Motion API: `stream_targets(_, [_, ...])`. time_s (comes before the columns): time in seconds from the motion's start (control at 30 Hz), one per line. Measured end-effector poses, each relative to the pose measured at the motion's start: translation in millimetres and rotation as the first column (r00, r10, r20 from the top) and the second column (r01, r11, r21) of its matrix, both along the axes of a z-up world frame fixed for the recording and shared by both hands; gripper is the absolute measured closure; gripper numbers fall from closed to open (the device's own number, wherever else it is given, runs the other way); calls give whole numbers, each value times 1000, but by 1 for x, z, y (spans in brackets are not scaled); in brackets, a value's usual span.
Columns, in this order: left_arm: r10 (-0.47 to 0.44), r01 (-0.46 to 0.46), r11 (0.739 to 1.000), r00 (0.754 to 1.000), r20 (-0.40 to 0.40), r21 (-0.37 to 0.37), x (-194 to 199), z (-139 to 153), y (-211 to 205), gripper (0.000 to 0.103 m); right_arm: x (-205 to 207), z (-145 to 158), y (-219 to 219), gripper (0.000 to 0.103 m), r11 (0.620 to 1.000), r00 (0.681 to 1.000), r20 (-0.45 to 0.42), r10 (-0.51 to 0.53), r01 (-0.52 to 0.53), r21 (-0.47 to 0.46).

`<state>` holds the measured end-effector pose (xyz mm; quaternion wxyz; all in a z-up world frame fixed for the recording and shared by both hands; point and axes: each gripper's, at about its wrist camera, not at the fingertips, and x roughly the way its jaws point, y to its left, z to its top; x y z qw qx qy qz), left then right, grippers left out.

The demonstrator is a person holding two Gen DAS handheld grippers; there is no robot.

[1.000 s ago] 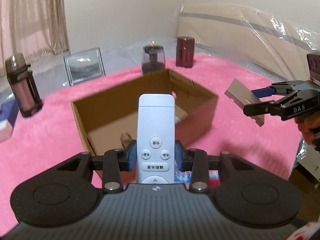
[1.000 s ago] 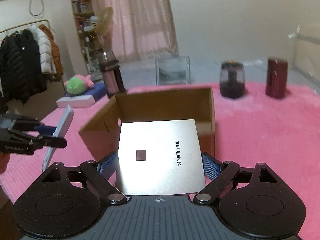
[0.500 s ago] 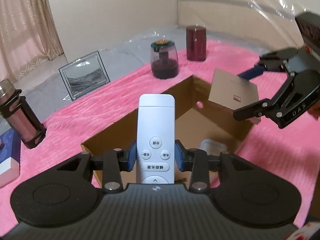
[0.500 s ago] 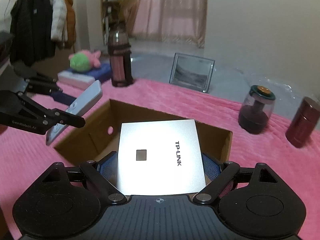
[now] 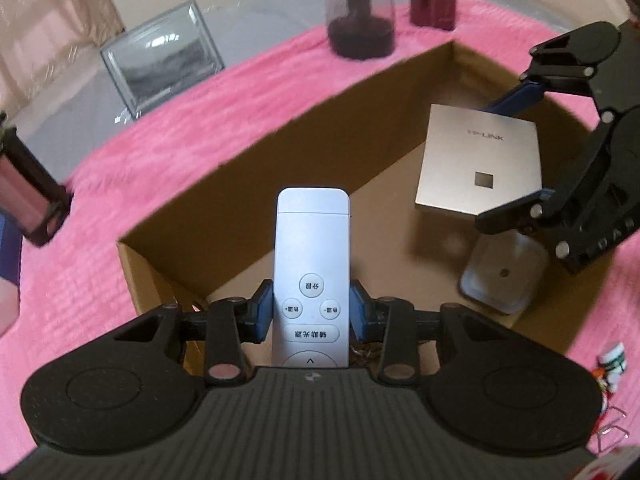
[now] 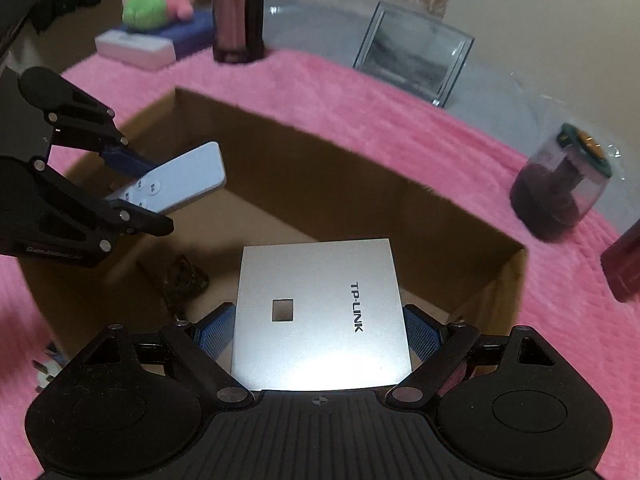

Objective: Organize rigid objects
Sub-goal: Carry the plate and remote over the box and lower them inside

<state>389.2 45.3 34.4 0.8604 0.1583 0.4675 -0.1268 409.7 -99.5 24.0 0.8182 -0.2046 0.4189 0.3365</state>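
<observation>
- The white remote (image 5: 311,276), clamped in the left gripper (image 5: 311,314), now hangs over the cardboard box (image 5: 280,152) instead of short of it.
- The silver TP-LINK unit (image 6: 320,312), pinched in the wide-set right gripper (image 6: 320,332), has likewise come over the box.
- The pink blanket (image 5: 168,152) lies underneath.

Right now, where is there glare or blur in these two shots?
Right wrist view: a bright glare washes the near edge of the silver TP-LINK box, and the dark jar is smeared by motion. Left wrist view: the white remote is sharp, while the picture frame and pink blanket are blurred.
</observation>
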Motion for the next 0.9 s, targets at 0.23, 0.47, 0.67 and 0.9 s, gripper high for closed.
stream_targets(0.23, [95,-94,995,991,-97,17,19,-23,9,70,18,-21,14,18,998,999,-45,6,-9,-61])
stream_targets(0.47, [105,-101,994,986,-129,39,25,-34,8,70,25,-35,23,18,995,997,-76,0,-8,-100])
stream_targets(0.67, [106,-102,994,984,-140,37,27,-40,8,69,31,-42,29,18,991,996,-85,-16,5,-134])
stream_targets(0.9, [100,-97,995,984,-150,24,28,-46,8,69,36,-42,35,18,987,995,-97,-13,-2,-160])
